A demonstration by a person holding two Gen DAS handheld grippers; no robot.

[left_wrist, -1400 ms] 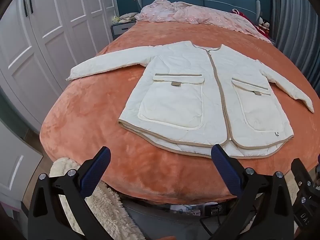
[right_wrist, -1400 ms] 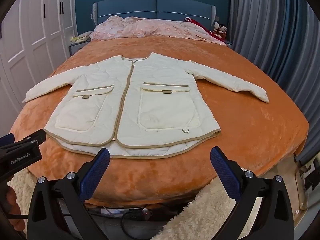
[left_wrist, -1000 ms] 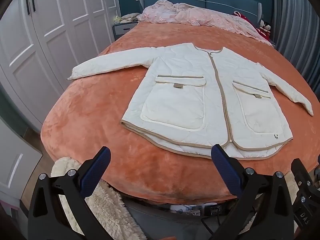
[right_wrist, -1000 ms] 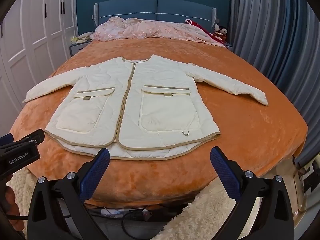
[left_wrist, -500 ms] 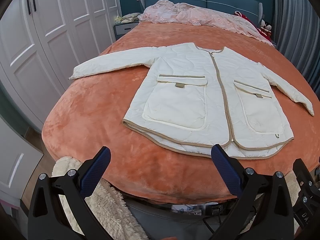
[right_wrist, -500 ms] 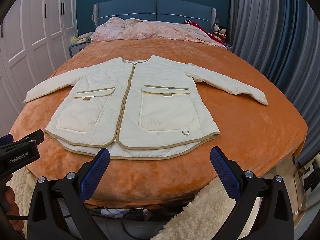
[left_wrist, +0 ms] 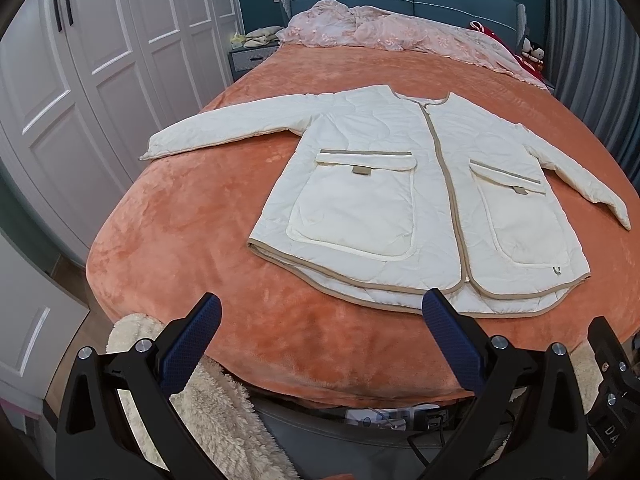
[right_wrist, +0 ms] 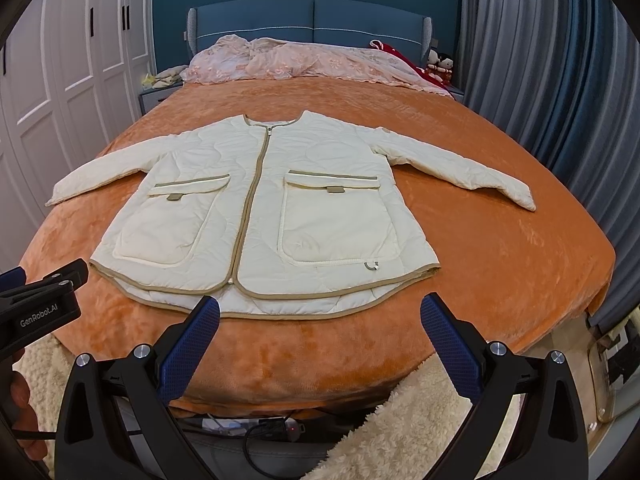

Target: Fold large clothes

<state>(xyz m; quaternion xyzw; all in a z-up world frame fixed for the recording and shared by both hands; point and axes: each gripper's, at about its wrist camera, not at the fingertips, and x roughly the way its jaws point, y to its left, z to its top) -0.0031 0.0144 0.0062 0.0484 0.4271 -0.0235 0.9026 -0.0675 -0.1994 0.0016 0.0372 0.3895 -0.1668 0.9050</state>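
A cream quilted jacket [left_wrist: 400, 184] with tan trim and two front pockets lies flat, zipped, sleeves spread, on the orange bed cover [left_wrist: 192, 216]. It also shows in the right wrist view [right_wrist: 264, 208]. My left gripper [left_wrist: 320, 316] is open and empty, hovering at the foot of the bed, short of the jacket's hem. My right gripper [right_wrist: 320, 316] is open and empty too, just short of the hem. The left gripper's body [right_wrist: 36, 304] shows at the left edge of the right wrist view.
A pink bedspread [left_wrist: 392, 36] is bunched by the blue headboard [right_wrist: 312, 20]. White wardrobes [left_wrist: 100, 48] stand on the left, grey curtains [right_wrist: 552, 56] on the right. A fluffy cream rug [left_wrist: 212, 412] and a power strip with cables [right_wrist: 276, 428] lie on the floor under the grippers.
Both grippers have eased slightly forward toward the bed; the jacket looks a little nearer. Both jaws stay open and the jacket has not moved.
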